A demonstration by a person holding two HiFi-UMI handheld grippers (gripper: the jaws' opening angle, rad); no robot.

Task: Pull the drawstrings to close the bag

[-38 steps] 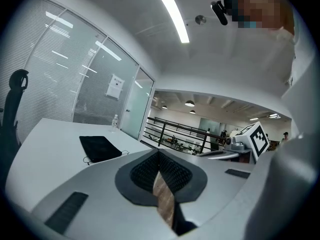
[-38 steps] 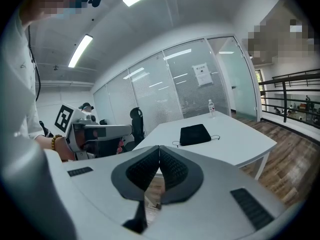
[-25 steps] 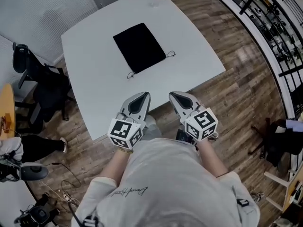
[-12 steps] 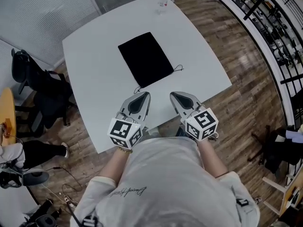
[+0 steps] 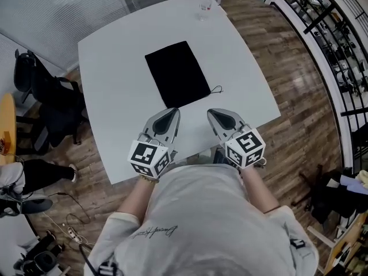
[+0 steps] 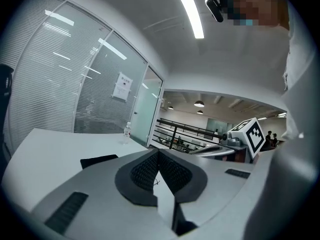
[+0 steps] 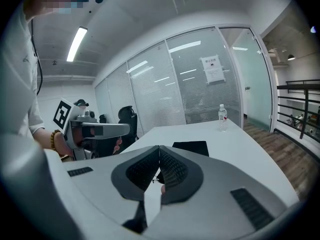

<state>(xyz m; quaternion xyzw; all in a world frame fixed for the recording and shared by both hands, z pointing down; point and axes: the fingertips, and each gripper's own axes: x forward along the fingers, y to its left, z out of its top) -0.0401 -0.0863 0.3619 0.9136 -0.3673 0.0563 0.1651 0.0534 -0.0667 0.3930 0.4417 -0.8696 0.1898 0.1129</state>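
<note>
Bag: a flat black drawstring bag [image 5: 177, 73] lies on the white table [image 5: 112, 102], about the middle of its top and well apart from both grippers.
Long axis: it runs from the table's near edge toward its far edge, and the near end leans slightly to the person's right.
Mouth end: the short end with the cord faces the table's near edge, where the person stands.
Drawstring: one thin cord [image 5: 215, 89] trails onto the table at the bag's near right corner. I cannot make out a cord at the near left corner.
Left gripper: the left gripper [image 5: 172, 112] has its jaws pressed together with nothing between them, and its tip is over the table's near edge.
Right gripper: the right gripper [image 5: 213, 113] is likewise closed and empty, beside the left one over the same edge.
Bottle: a clear bottle [image 5: 205, 1] stands at the table's far edge.
Change from a second ago: the bag and table now sit lower in the head view. The gripper tips, then short of the table's edge, now overlap it. Both sets of jaws are as tightly closed as before.
</note>
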